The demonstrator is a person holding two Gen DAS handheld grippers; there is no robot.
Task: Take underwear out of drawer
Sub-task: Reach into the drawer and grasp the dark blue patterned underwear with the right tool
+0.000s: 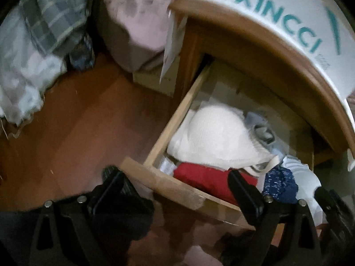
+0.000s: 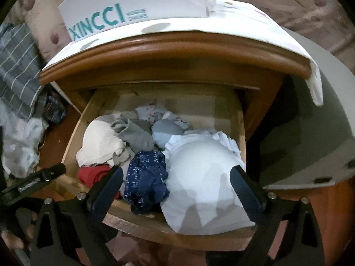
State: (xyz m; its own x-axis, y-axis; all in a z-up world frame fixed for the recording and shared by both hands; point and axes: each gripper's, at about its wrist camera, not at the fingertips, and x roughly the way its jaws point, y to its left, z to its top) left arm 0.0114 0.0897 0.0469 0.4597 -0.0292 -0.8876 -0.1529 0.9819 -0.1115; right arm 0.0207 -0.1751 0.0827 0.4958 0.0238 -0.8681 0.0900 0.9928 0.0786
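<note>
Right wrist view: a navy patterned undergarment [image 2: 146,177] is seen bunched at the front of an open wooden drawer [image 2: 73,137], between a red garment [image 2: 94,175] and a large white padded piece [image 2: 199,177], with a cream piece [image 2: 102,144] and grey items [image 2: 137,133] behind. The right gripper [image 2: 177,181] is held above the front rail, jaws spread wide and gripping nothing, the navy and white pieces framed between them. In the left wrist view, the left gripper [image 1: 175,184] is likewise shown open and empty, straddling the drawer's front corner, with wooden floor [image 1: 77,122] beyond. A shoebox [image 2: 124,6] is seen atop the nightstand [image 2: 173,44]. The pick is judged best made by lowering the right jaws around one bunched garment alone, clear of the rail, before closing, so neighbouring pieces are not dragged out
</note>
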